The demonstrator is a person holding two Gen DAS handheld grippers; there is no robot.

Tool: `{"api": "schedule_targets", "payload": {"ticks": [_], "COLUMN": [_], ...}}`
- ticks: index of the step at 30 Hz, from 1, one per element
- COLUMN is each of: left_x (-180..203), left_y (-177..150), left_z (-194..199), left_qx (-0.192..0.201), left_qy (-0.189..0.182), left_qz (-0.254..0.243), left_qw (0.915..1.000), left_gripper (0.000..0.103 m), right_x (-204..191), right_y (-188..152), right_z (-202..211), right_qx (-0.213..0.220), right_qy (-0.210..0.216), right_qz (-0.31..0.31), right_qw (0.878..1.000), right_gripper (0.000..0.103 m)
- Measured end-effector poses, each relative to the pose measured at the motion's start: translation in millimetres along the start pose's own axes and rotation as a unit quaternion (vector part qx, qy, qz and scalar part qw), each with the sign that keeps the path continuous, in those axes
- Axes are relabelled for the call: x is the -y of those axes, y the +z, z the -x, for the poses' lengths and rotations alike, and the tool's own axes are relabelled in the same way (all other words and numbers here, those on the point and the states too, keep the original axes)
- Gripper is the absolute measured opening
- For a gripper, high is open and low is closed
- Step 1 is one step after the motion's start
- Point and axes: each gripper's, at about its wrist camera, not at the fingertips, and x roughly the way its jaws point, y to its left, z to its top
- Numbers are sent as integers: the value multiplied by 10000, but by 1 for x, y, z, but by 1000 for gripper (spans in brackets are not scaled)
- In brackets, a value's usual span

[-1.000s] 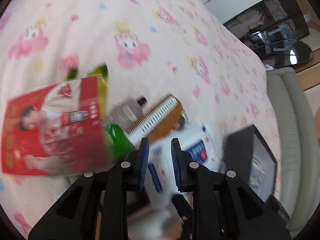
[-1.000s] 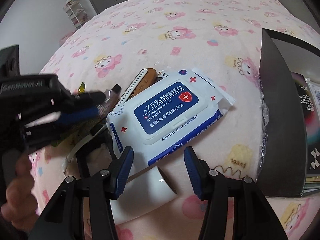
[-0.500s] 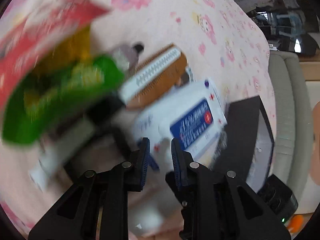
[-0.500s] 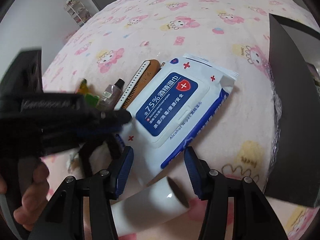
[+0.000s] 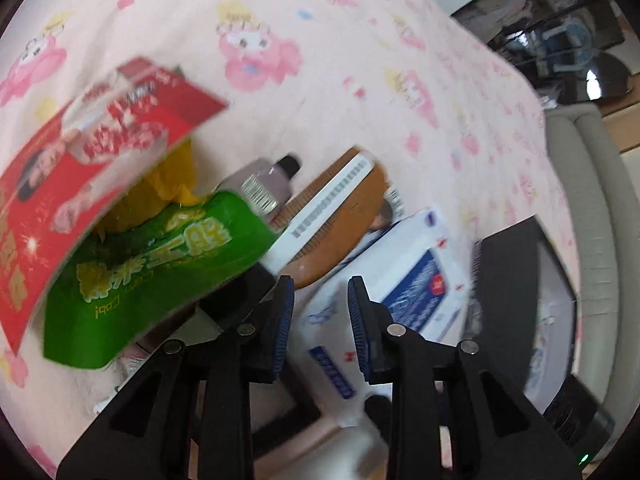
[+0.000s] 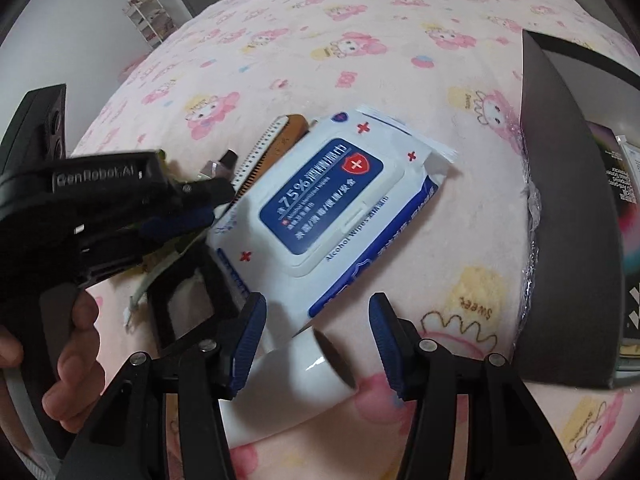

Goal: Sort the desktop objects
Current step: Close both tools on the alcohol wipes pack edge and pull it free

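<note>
A pile lies on the pink cartoon blanket (image 6: 360,40). A white and blue wipes pack (image 6: 328,204) lies on a brown comb (image 6: 288,136); both also show in the left wrist view, the pack (image 5: 404,276) and the comb (image 5: 332,216). A red packet (image 5: 80,168), a green snack bag (image 5: 148,272) and a grey tube (image 5: 264,184) lie left of them. My left gripper (image 5: 320,316) is open and empty, just above the pack's left end. My right gripper (image 6: 316,344) is open and empty over a white cup-like object (image 6: 300,384).
A dark box (image 6: 568,220) with printed packets inside stands at the right, also seen in the left wrist view (image 5: 520,304). A black frame (image 6: 180,300) lies under the pile. A grey sofa (image 5: 592,208) borders the blanket's far side.
My left gripper has swung back over the pile, and its view now shows the red and green packets again. The right gripper has edged closer to the wipes pack.
</note>
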Motion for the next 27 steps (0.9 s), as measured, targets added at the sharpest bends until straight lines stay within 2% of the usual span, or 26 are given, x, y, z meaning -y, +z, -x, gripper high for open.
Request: {"api": "schedule_targets", "payload": {"ticks": [4,7,9,12,17,21,27], "left_x": [2,12,25,42,43,39,25], "left_y": [-3,-10,-20,-38,-58,-56,-39], "left_z": [-8,-4,-3,-3,7,9,-3], "left_qx": [-150,-104,-126,-313,-679,-598,-650], "left_qy": [-4,77,165,271,-271,-370,-386], "left_qz": [2,-102,-375,-728,-590,-359,-101], "left_qw": [9999,9999,9991,9965,9956,9969,9971], "left_gripper": [32,34,40,40,41,41,40], "right_x": [6,4,0,-1,9,19,30], "right_y": [4,4,3,1,-8,-19,-21], "right_z": [-17,-17,-16,-7,16,29,12], "right_qx": [-72,7,38,127,129,96,-16], "right_qy": [121,245,255,148,109,266,176], "right_qz": [-167,-173,-118,-58,-77,-143,-259], "right_qw": [9998,9995,9996,9998,9998,9995,9995], "right_gripper": [50,50,50,51,52,51,52]}}
